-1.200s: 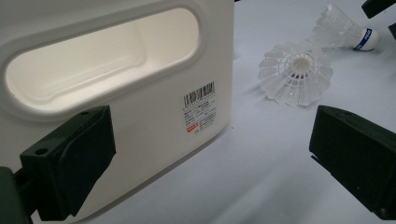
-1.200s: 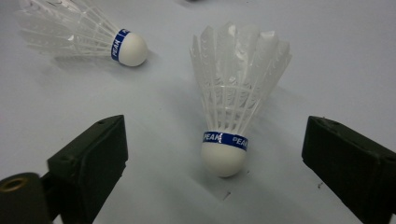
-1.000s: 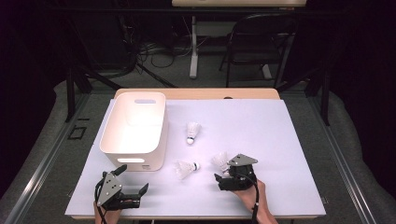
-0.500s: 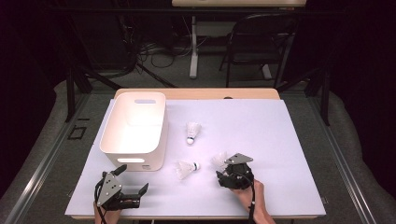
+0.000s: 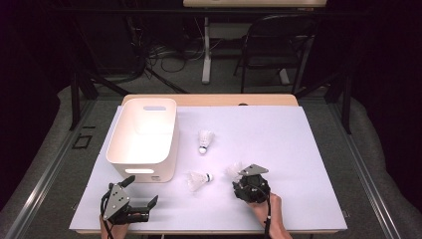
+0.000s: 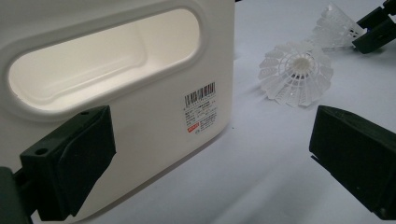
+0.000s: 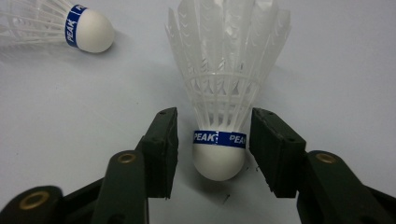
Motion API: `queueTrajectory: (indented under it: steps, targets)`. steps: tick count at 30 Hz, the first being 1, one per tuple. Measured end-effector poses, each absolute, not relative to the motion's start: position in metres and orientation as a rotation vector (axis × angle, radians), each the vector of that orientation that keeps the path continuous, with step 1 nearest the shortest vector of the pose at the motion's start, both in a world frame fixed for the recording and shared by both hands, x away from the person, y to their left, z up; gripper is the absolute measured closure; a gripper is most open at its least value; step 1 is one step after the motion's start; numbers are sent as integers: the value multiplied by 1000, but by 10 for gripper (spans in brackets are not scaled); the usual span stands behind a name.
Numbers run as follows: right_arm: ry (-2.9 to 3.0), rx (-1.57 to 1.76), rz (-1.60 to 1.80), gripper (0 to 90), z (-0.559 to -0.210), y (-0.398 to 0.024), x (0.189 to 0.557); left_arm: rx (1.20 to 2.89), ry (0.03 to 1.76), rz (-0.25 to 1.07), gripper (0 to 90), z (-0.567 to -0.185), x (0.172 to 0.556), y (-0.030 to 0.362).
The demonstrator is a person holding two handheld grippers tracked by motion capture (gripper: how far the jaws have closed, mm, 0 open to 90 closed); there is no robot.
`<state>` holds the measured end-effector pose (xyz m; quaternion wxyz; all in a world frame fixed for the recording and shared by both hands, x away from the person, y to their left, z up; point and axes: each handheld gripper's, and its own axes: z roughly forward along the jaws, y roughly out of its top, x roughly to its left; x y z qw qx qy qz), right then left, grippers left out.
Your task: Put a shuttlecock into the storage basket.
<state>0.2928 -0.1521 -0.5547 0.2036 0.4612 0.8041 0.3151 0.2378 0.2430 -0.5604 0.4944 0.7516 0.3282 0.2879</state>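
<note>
3 shuttlecocks, nearest one [image 7: 219, 135] between the closing, not-yet-touching right gripper [image 7: 212, 149] jaws; left gripper [image 5: 141, 198] released.

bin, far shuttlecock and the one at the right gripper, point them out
bin [image 5: 122, 152]: high view, on its left rim.
far shuttlecock [image 5: 206, 138]: high view, on its feather skirt.
near shuttlecock [image 7: 219, 158]: right gripper view, on its white cork tip between the fingers.

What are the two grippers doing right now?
Left gripper: open, holding nothing.
Right gripper: open, closing around a shuttlecock, fingers not yet touching it.
</note>
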Motion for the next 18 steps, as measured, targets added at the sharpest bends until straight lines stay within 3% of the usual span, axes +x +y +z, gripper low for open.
queueTrajectory:
  steps: [10,18]
  targets:
    - [2203,1346,926,642,-553,-155,292,1821,793,698,2,-560,238,243]
    - [2183,1355,942,645,-549,-158,292,1822,794,702,2,-560,238,243]
